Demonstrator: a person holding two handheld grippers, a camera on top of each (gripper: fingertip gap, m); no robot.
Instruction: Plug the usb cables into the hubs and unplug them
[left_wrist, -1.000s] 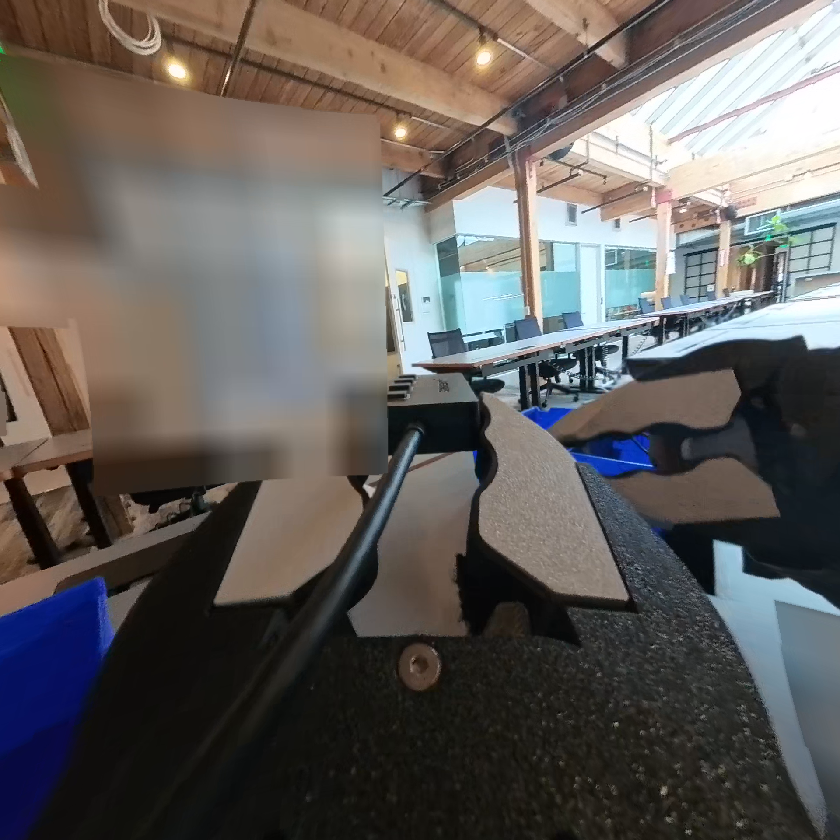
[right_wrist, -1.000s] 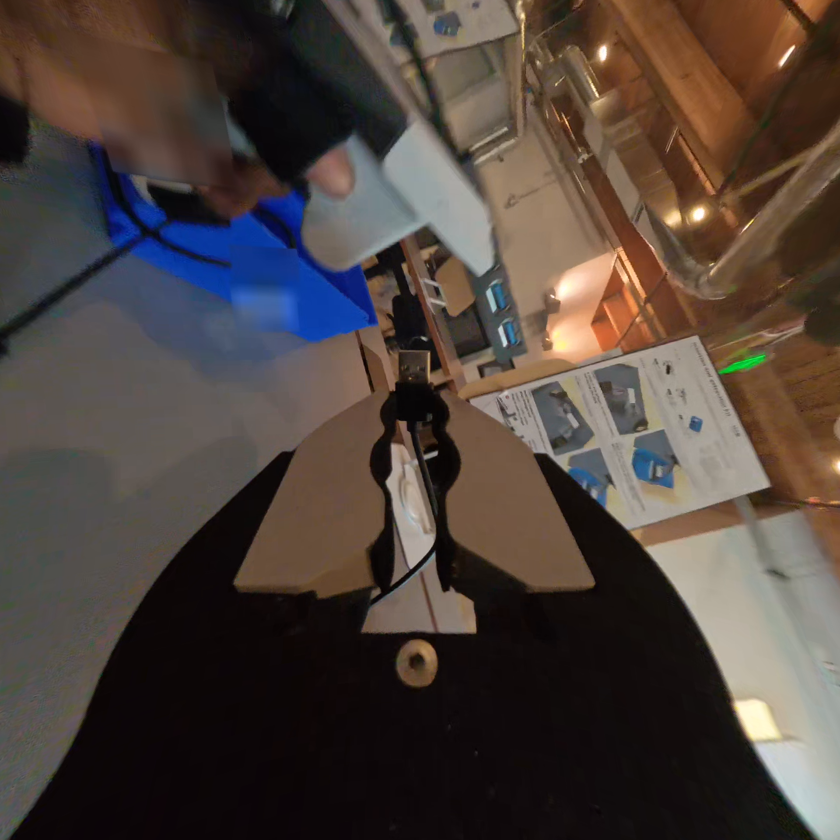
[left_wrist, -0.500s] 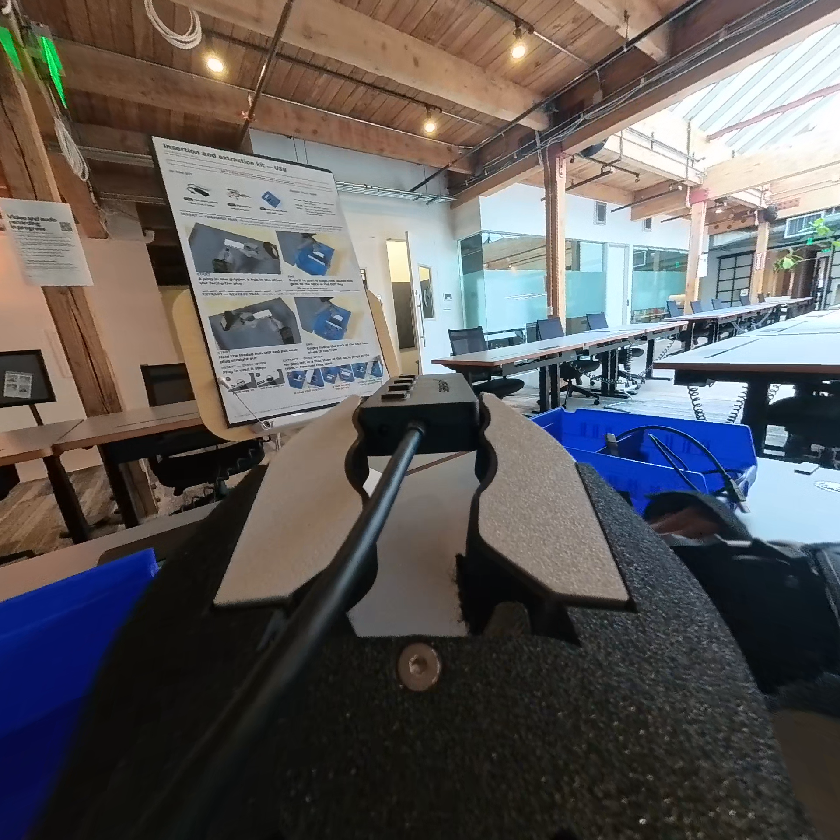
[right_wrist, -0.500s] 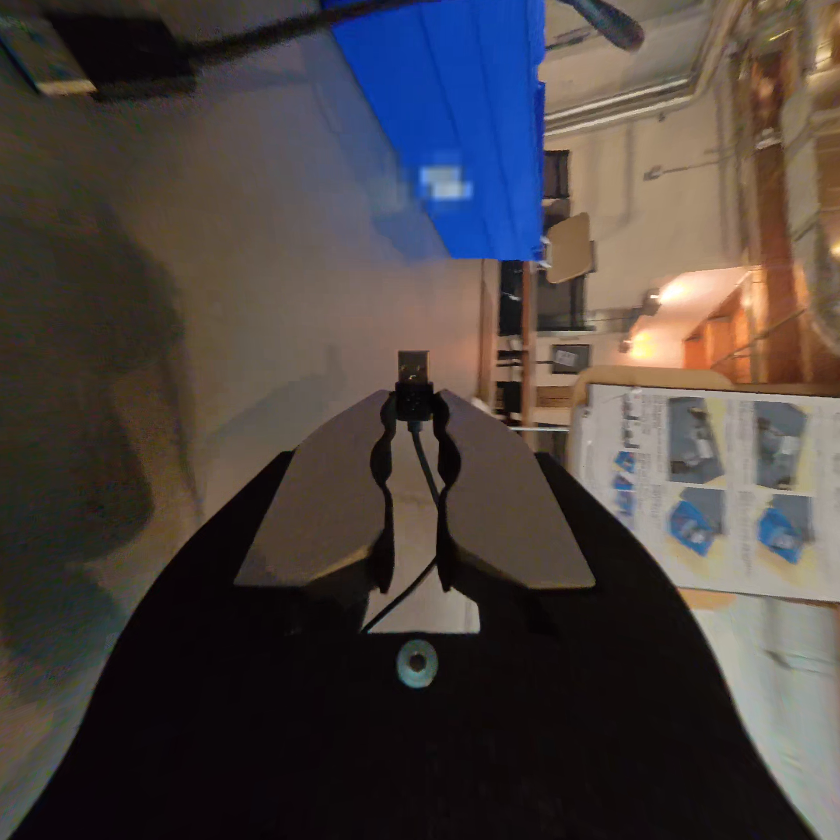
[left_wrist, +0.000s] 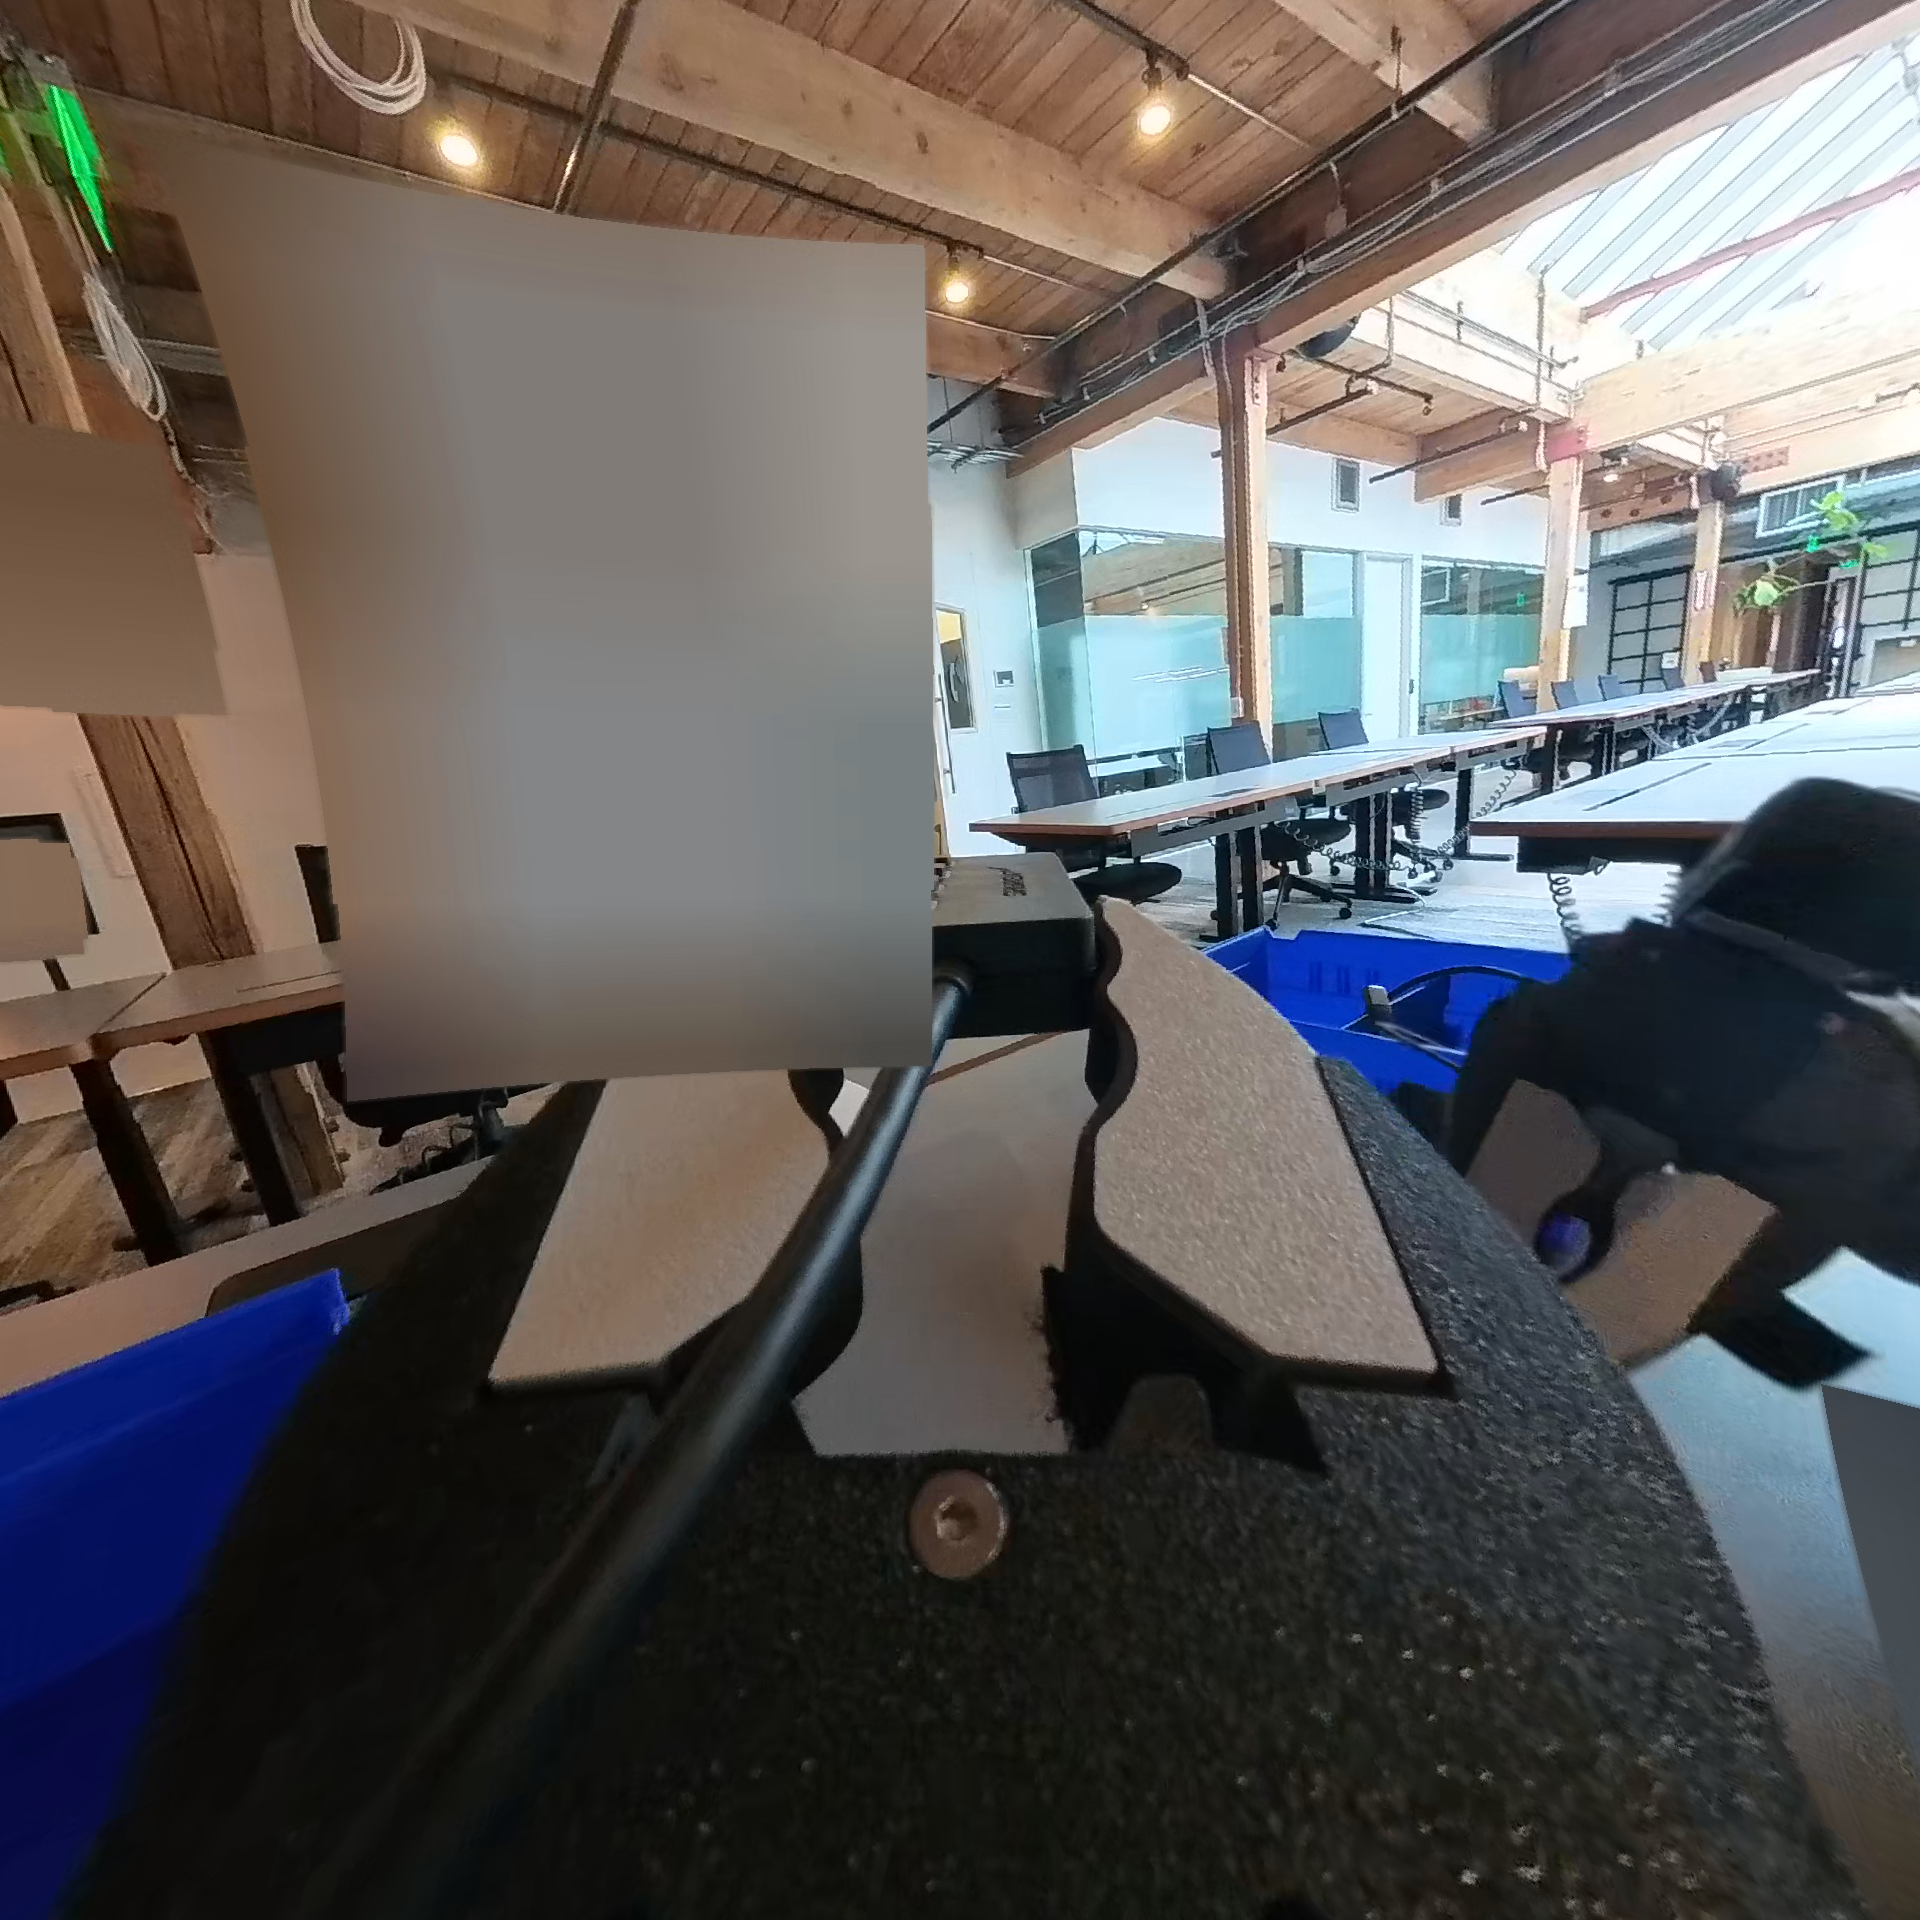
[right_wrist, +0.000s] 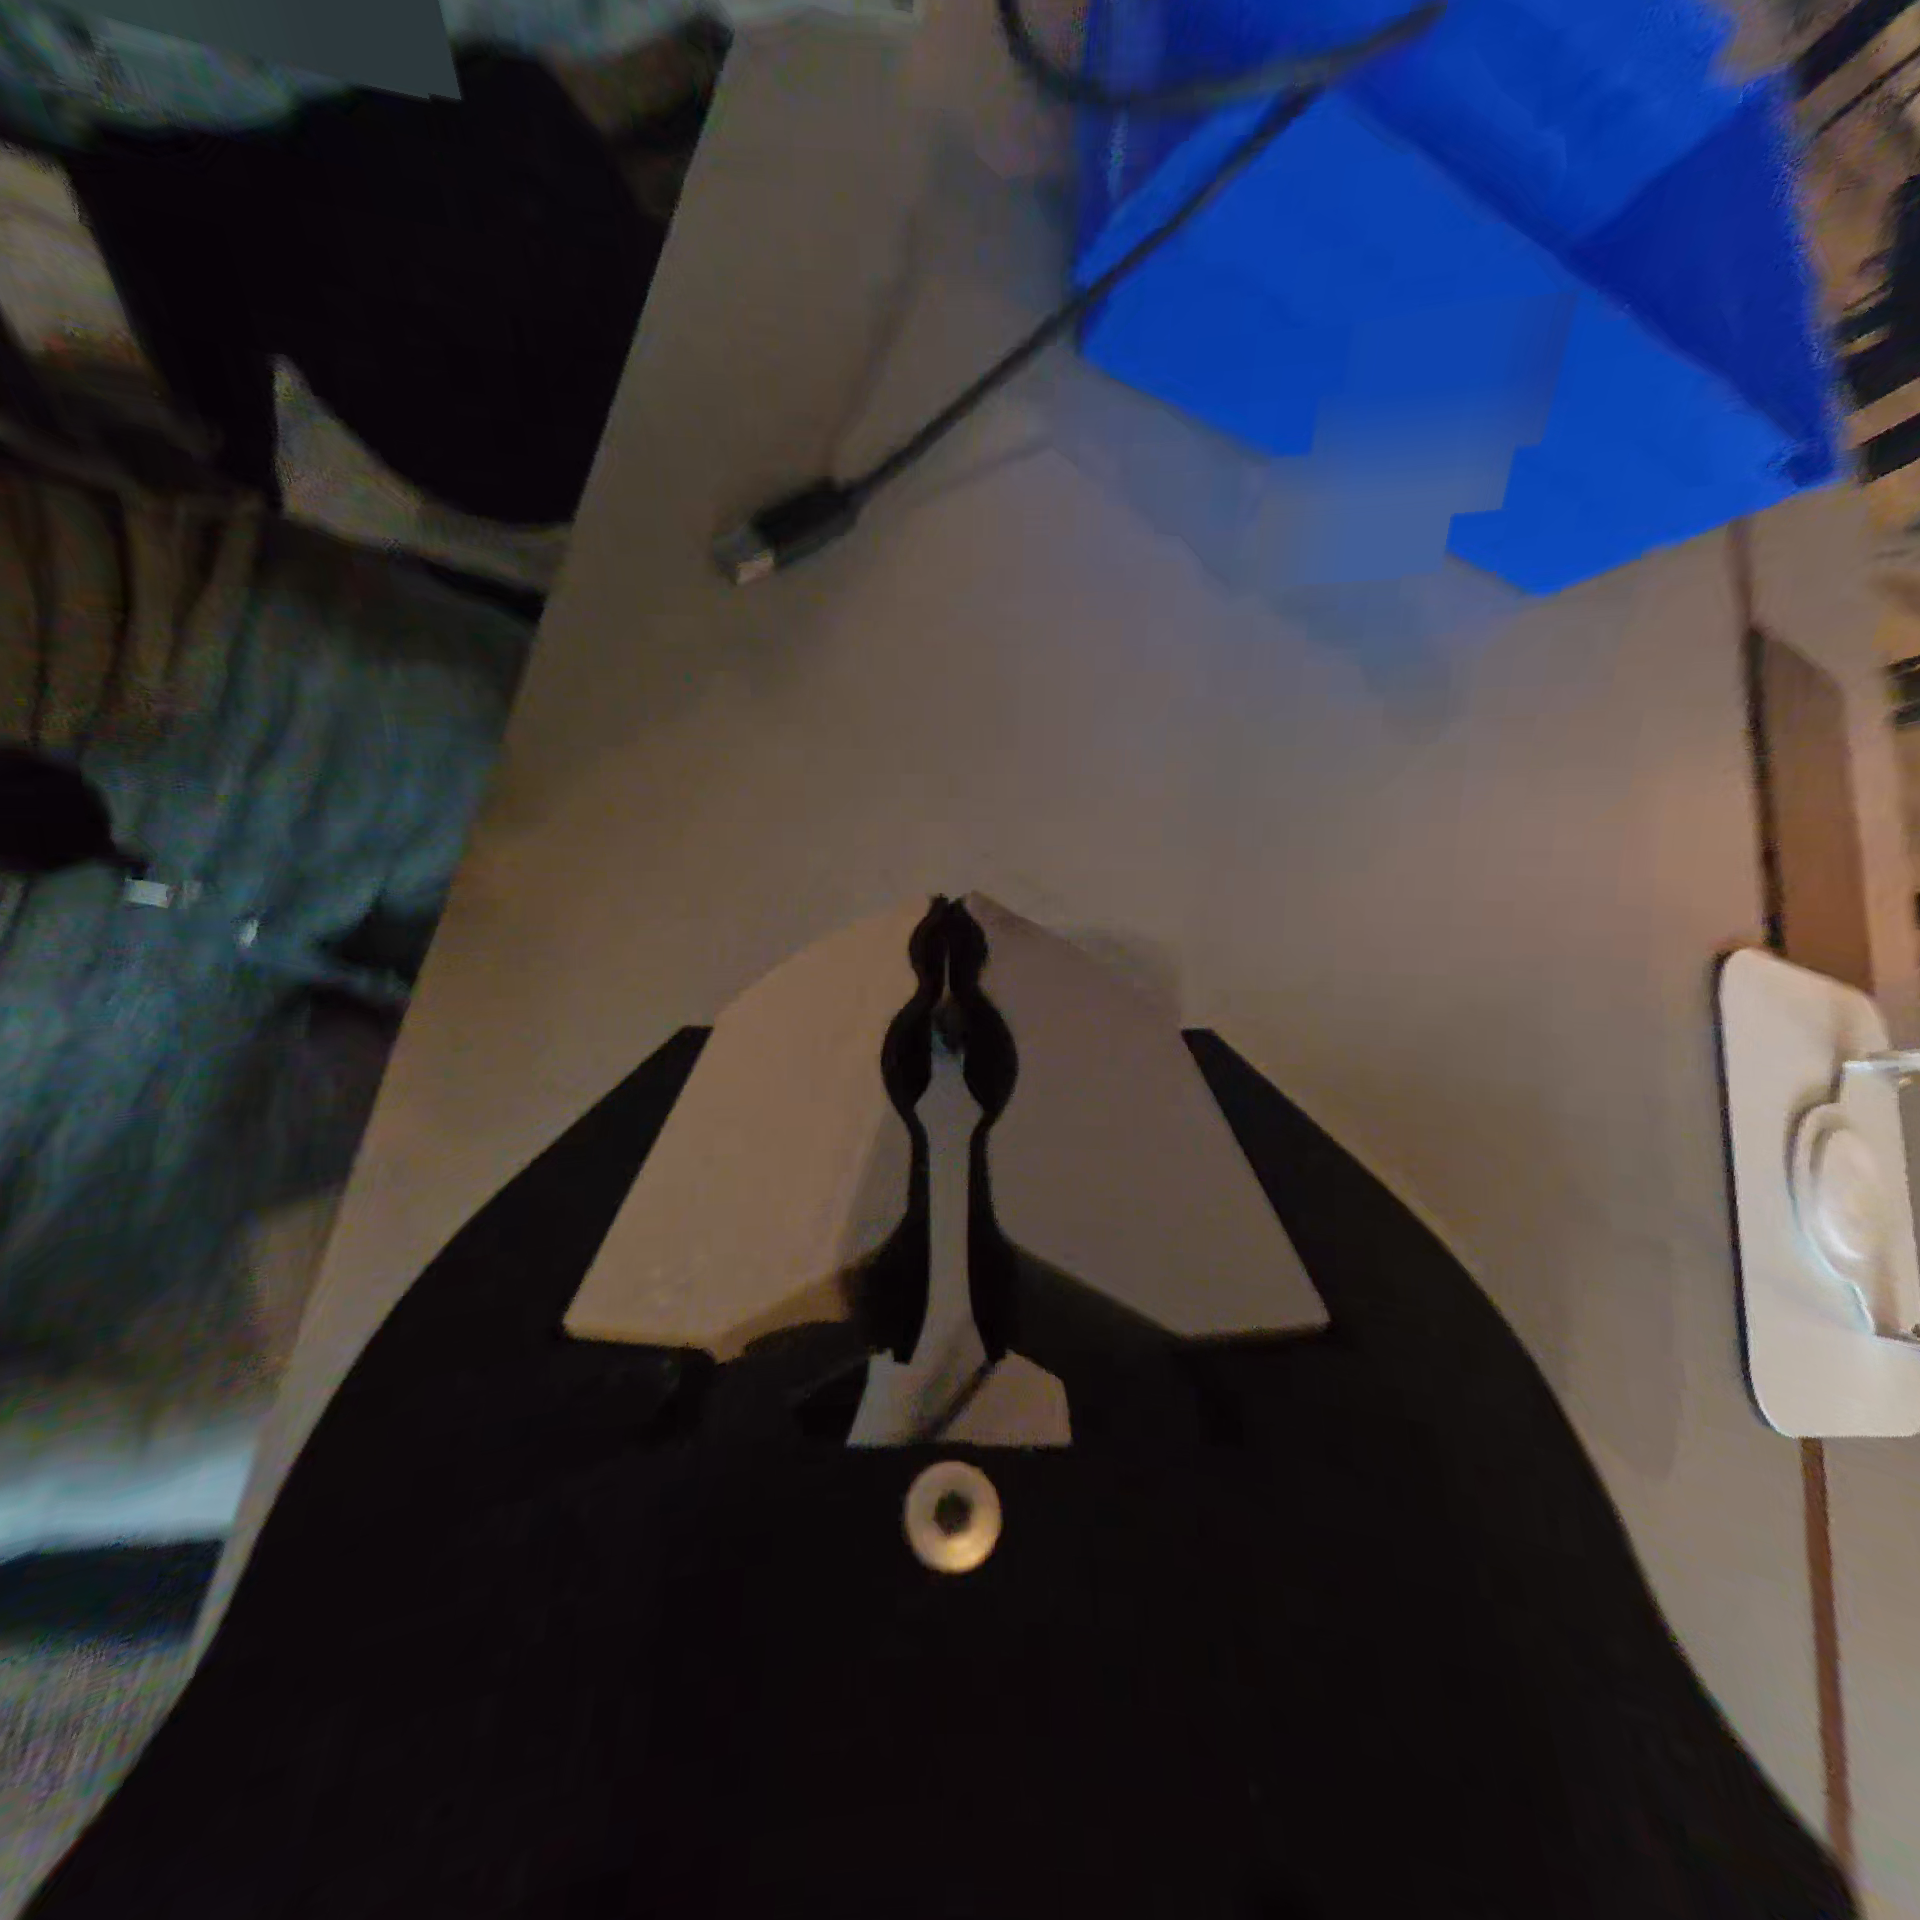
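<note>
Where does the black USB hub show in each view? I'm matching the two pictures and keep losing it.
Left wrist view: centre of the picture, the USB hub is clamped at the tips of the left tongs, its left end hidden.
Right wrist view: not in it.
Shared landmark: the right tongs, blurred at the right edge of the left wrist view, and bottom centre, tips together, in their own view.

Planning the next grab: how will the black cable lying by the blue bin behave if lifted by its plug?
The black cable looks thin and curves loosely, so it is probably floppy and will trail. Its plug looks small and rigid, likely light, and may slide on the smooth table if nudged.
</note>
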